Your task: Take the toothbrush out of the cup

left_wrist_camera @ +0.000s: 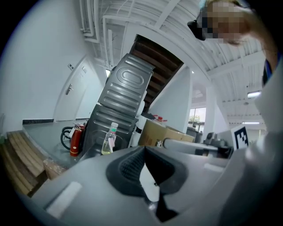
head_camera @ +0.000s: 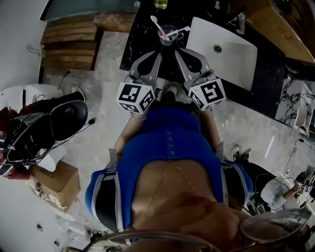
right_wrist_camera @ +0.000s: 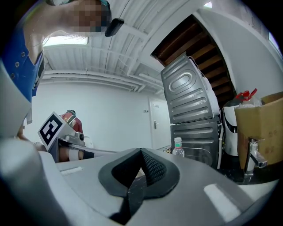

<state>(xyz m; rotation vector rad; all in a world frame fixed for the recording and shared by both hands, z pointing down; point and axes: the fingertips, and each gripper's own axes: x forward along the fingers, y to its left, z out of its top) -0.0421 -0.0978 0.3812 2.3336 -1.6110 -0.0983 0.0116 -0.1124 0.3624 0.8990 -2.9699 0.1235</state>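
Note:
A clear cup [head_camera: 167, 37] stands on the black counter [head_camera: 140, 47] just left of the white sink [head_camera: 224, 51]. A pink toothbrush [head_camera: 156, 24] and a white toothbrush [head_camera: 178, 31] lean out of it. My left gripper [head_camera: 157, 53] [left_wrist_camera: 144, 148] and right gripper [head_camera: 180, 51] [right_wrist_camera: 141, 151] are side by side just short of the cup, pointing at it and not touching it. Both have their jaws together with nothing between them. The cup does not show in either gripper view.
A bottle of yellow liquid [head_camera: 161, 4] [left_wrist_camera: 109, 141] [right_wrist_camera: 177, 148] stands at the counter's far edge. A tap [head_camera: 240, 22] rises behind the sink. Wooden steps [head_camera: 69, 44] lie at the left, and a cardboard box [head_camera: 56, 182] and bags sit on the floor.

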